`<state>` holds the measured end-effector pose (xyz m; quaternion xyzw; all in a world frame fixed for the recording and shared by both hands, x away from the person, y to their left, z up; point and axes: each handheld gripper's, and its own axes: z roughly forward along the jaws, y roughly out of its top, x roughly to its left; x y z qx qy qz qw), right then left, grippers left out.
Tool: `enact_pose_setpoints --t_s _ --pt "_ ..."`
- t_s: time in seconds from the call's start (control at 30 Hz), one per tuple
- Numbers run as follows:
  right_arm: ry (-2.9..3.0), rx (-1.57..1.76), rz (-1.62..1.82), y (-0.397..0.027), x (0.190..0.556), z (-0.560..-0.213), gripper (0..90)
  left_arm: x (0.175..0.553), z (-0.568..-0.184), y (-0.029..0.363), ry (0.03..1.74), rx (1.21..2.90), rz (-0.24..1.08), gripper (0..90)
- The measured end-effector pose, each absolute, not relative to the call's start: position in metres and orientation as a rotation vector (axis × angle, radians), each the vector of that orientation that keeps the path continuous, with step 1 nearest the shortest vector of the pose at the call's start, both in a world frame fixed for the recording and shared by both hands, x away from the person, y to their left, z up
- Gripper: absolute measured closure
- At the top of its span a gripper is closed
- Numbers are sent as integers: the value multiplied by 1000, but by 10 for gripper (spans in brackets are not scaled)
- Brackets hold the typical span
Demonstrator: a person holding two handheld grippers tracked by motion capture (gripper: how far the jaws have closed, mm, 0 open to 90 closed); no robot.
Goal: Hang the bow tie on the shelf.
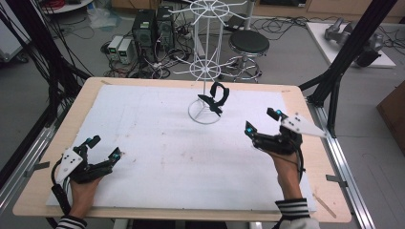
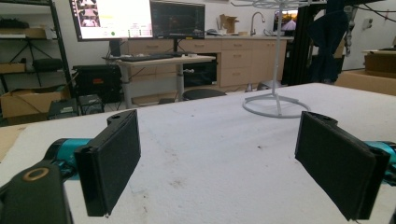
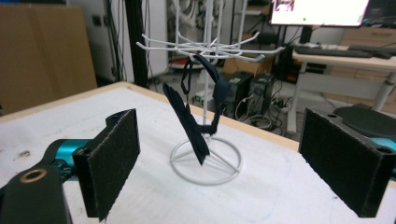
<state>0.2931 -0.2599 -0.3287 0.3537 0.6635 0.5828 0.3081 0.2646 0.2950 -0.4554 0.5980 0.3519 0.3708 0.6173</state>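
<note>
- White wire rack (image 1: 205, 71): stands upright at the far middle of the table (image 1: 296, 95), on the white mat (image 1: 157, 143). Its ring base rests on the mat, and its lower tier of hooks sits above it on the central pole.
- Dark strap (image 1: 216, 99): hangs from a hook of the lower tier, beside the pole. In the right gripper view the dark strap (image 3: 196, 116) droops in a loop, with one flat end slanting down to just above the ring base. Neither of your grippers touches it.
- Your right gripper (image 1: 262, 121): held off the mat at the right side of the table, to the right of the rack and apart from it. Its jaws stand wide apart with nothing between them, and the pads are bare. They face the rack and the strap.
- Your left gripper (image 1: 102, 148): lies low at the near left of the mat, well apart from the rack. Its jaws are also spread wide and empty. In the left gripper view the rack's base (image 2: 275, 105) sits far off between them.
- Beyond the table: a round stool (image 1: 248, 44) and computer cases (image 1: 153, 26) on the floor.
</note>
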Motion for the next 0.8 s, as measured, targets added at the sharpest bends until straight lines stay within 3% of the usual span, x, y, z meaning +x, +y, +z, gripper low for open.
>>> enact_pose_setpoints --t_s 0.37,0.8 --pt "1564 958 1583 -280 247 -397 113 265 -455 296 818 1375 848 146" --pt "1544 990 1537 -271 254 -454 114 264 -455 295 818 1370 854 145"
